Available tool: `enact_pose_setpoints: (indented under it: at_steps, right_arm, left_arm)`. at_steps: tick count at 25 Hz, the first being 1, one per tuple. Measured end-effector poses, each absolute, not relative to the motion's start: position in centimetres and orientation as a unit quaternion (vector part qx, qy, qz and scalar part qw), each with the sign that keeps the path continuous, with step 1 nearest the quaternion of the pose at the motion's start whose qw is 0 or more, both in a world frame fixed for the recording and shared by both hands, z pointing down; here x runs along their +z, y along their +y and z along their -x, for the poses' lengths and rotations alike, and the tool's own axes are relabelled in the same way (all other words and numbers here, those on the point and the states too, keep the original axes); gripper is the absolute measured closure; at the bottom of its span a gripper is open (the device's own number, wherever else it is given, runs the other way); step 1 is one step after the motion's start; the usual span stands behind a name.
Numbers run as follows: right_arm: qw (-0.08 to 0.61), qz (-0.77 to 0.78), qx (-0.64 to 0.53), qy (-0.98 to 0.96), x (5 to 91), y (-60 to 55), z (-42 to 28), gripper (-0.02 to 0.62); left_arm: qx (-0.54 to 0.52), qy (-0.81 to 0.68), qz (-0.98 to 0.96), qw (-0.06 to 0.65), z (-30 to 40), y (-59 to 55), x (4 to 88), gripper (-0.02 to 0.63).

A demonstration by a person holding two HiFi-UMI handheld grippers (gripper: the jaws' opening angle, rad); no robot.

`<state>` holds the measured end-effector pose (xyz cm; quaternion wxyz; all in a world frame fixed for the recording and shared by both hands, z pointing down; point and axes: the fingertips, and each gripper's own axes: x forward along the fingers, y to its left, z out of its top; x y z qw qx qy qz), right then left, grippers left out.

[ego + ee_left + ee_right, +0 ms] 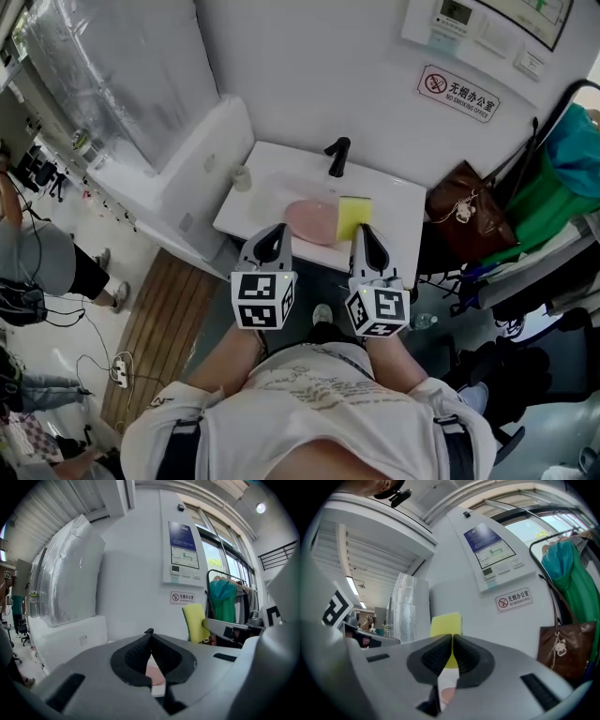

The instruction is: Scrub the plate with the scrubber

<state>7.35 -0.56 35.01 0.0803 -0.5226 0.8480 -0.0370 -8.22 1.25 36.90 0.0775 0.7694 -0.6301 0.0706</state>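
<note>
On the white basin surface (pixel 398 202) below me, the round pink plate (pixel 309 221) lies flat, just in front of the black tap (pixel 337 157). My right gripper (pixel 364 230) pinches the yellow rectangular sponge scrubber (pixel 353 214) by its lower edge. In the right gripper view the 2 jaws press onto that yellow pad (pixel 446 623), which stands upright above the gripper (pixel 452 637). From the head view the scrubber sits at the plate's right rim, but I cannot tell whether they touch. My left gripper (pixel 274 232) hangs beside the plate's near left edge. Its jaws are pressed together on nothing (pixel 150 637), with a sliver of pink plate (pixel 154 674) visible beneath them. A brown handbag (pixel 469 211) hangs right of the surface.
</note>
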Motion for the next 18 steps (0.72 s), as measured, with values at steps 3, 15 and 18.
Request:
enact_pose_setpoints:
  at_steps: [3, 15, 18]
  right_arm:
    - [0.075, 0.516, -0.045, 0.852, 35.5, -3.0, -7.5, 0.561]
    - [0.051, 0.49, -0.063, 0.868, 36.9, -12.1, -7.7, 0.561]
    - [0.047, 0.484, -0.067, 0.871, 37.1, -14.2, -8.0, 0.561]
  left_arm:
    - [0.08, -0.636, -0.763, 0.08, 8.2, -0.9, 37.1, 0.584]
    - [0.089, -0.654, -0.743, 0.11, 8.2, -9.5, 37.6, 0.584]
    - [0.089, -0.657, -0.741, 0.112, 7.9, -11.3, 37.3, 0.584]
